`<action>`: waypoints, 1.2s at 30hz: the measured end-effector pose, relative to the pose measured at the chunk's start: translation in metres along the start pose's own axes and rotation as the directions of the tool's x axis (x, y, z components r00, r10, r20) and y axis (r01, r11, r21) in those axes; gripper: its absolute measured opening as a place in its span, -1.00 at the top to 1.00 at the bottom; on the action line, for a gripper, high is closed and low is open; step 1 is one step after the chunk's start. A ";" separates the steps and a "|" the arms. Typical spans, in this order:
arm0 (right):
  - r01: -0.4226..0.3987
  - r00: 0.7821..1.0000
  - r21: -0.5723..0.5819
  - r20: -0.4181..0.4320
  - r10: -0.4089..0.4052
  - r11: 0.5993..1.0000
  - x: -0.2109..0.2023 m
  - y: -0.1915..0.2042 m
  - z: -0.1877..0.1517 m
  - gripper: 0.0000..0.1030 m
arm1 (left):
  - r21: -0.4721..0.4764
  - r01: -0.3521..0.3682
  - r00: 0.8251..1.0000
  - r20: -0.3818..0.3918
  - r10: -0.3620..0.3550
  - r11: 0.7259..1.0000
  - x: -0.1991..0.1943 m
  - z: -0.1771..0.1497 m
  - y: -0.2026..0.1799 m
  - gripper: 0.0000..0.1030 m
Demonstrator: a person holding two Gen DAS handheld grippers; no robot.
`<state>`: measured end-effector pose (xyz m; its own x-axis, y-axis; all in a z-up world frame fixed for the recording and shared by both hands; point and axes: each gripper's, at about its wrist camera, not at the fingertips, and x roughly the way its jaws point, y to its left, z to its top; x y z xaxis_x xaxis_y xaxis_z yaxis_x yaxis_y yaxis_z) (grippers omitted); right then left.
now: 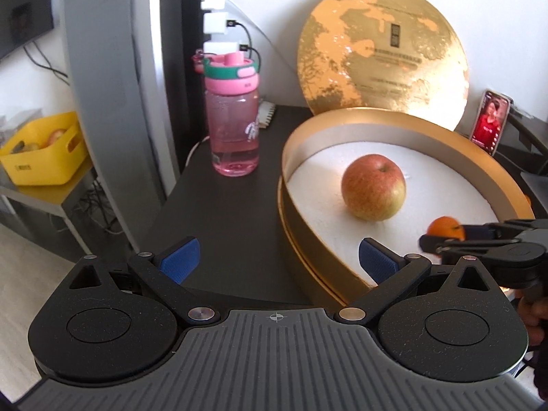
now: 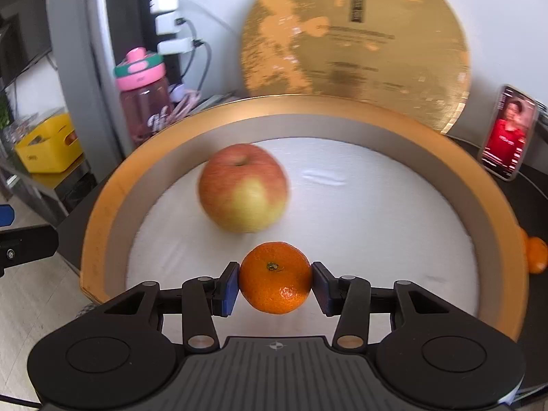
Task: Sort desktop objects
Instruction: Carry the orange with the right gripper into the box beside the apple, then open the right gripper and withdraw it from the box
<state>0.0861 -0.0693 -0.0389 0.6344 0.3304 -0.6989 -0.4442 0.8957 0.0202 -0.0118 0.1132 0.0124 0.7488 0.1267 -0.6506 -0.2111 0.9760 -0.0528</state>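
Observation:
A round gold box with a white lining stands on the dark desk. A red-yellow apple lies inside it. My right gripper is shut on a small tangerine, held over the near part of the lining. In the left wrist view that gripper reaches in from the right edge. My left gripper is open and holds nothing; its jaws straddle the box's near-left rim. A second tangerine lies on the desk outside the box, to the right.
The box's gold lid leans against the wall behind. A pink water bottle stands left of the box. A phone is propped at right. A yellow bin with fruit sits on a low table at left.

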 end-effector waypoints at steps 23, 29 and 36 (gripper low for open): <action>0.044 0.997 0.005 0.066 -0.044 0.999 -0.018 -0.006 -0.006 -0.32 | -0.008 0.002 1.000 -0.010 -0.002 1.000 0.001 0.000 0.000 -0.97; 0.049 0.986 0.073 0.154 -0.060 0.996 -0.051 -0.031 -0.013 -0.35 | 0.043 0.020 1.000 0.000 -0.020 0.999 -0.006 -0.001 -0.021 -0.97; 0.105 0.962 0.158 0.233 -0.140 0.982 -0.089 -0.070 -0.028 -0.40 | 0.129 0.066 0.998 0.011 -0.068 0.989 -0.014 -0.002 -0.057 -0.97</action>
<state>0.0432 -0.1699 0.0017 0.8198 0.2618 -0.5092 -0.2700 0.9610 0.0595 -0.0114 0.0552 0.0233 0.7681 0.0625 -0.6373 -0.0785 0.9969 0.0032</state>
